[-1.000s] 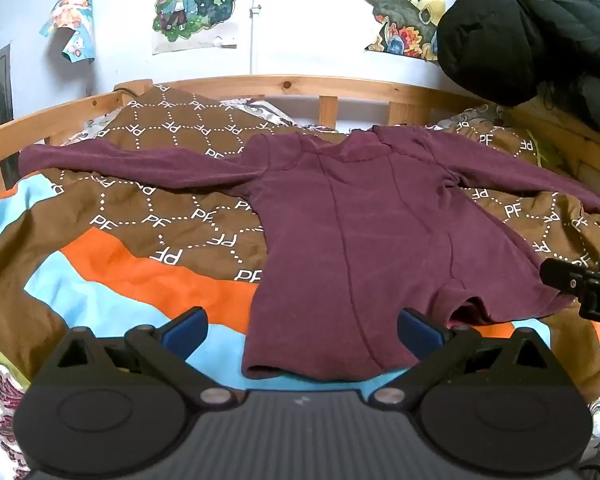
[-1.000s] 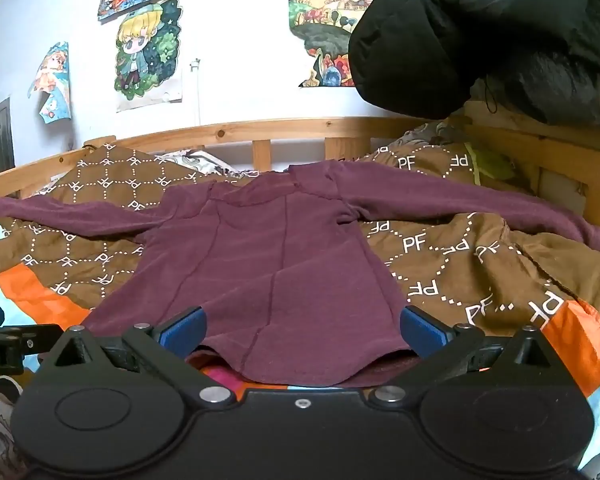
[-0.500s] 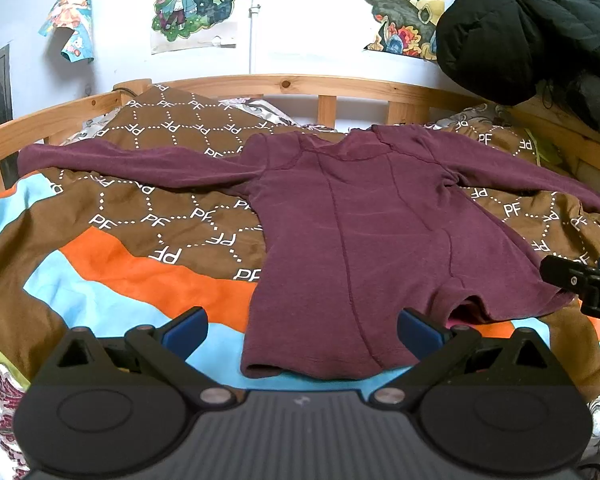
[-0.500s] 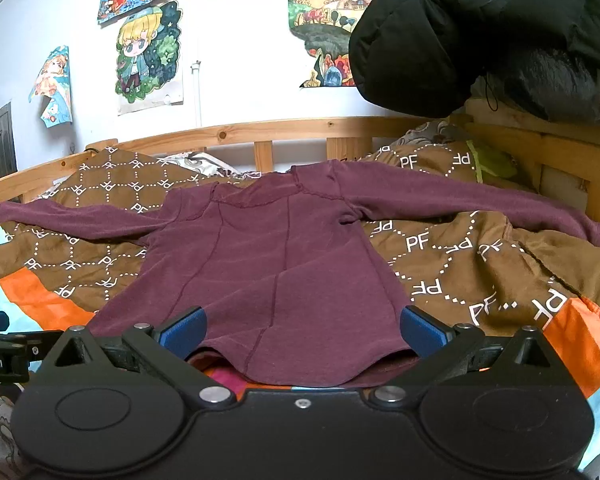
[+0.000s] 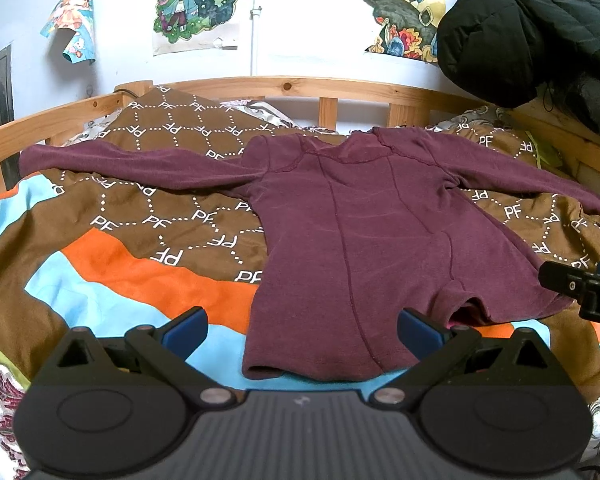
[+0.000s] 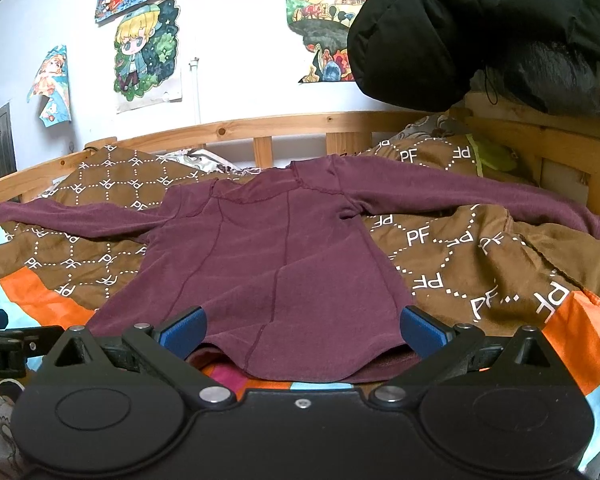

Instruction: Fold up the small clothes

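So it's a wooden bed [image 5: 284, 88] with a quilt [image 5: 112, 248] over it, brown with white PF lettering plus orange and light blue bands. A maroon long-sleeve top [image 5: 364, 248] lies flat on the quilt, both sleeves spread out sideways, hem at the near edge

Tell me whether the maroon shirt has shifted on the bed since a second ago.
No. The maroon shirt still lies spread flat, its collar below the same wooden bed rail posts and its hem on the same orange and blue quilt stripes.
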Tool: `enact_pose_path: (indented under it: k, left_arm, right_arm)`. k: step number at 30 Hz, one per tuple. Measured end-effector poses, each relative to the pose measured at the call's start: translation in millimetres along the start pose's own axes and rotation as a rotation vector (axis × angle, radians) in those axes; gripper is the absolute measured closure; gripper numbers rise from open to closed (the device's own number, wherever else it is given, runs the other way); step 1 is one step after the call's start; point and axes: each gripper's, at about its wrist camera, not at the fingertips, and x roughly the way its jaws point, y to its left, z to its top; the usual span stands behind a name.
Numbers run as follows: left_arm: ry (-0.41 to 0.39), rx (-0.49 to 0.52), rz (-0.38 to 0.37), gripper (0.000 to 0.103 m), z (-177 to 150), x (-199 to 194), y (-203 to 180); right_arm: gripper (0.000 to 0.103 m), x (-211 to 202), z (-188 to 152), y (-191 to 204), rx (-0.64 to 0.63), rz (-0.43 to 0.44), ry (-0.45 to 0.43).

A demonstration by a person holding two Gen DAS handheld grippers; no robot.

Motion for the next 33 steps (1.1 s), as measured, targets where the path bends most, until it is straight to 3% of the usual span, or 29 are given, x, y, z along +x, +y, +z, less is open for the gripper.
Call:
enact_pose_path:
  k: [33]
  left_arm:
    - [0.001,0.001,0.001,0.000,0.6,0.0,0.9]
  right_arm:
    - [0.001,3.6,-2.7,-1.4,0.007,0.001,0.009]
